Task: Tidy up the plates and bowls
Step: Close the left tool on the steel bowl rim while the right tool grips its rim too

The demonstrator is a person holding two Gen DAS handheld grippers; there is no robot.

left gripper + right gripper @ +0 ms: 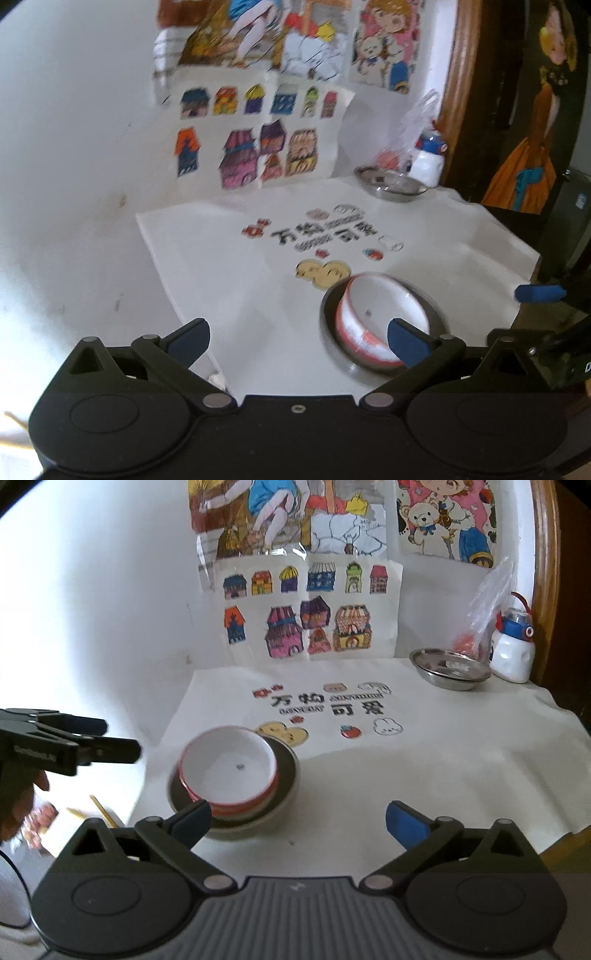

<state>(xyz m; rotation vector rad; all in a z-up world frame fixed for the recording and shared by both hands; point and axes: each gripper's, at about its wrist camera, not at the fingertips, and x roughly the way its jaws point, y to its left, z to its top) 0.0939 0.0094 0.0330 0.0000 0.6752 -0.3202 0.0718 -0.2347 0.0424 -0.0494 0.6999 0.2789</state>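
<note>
A white bowl with a red rim (229,771) sits inside a steel bowl (286,775) near the front of the white cloth. The same white bowl (380,317) and its steel bowl (437,317) appear low right in the left wrist view. A second steel plate (450,668) rests at the back right, also seen as steel plate (391,182). My left gripper (299,338) is open, its right finger just in front of the stacked bowls. My right gripper (299,821) is open, with its left finger in front of the bowls. Neither holds anything.
A white and blue bottle (513,653) and a clear plastic bag (484,602) stand behind the far plate. Coloured drawings (314,609) hang on the wall. The white cloth (461,775) has printed pictures. The left gripper (74,746) shows at the left, held by a hand.
</note>
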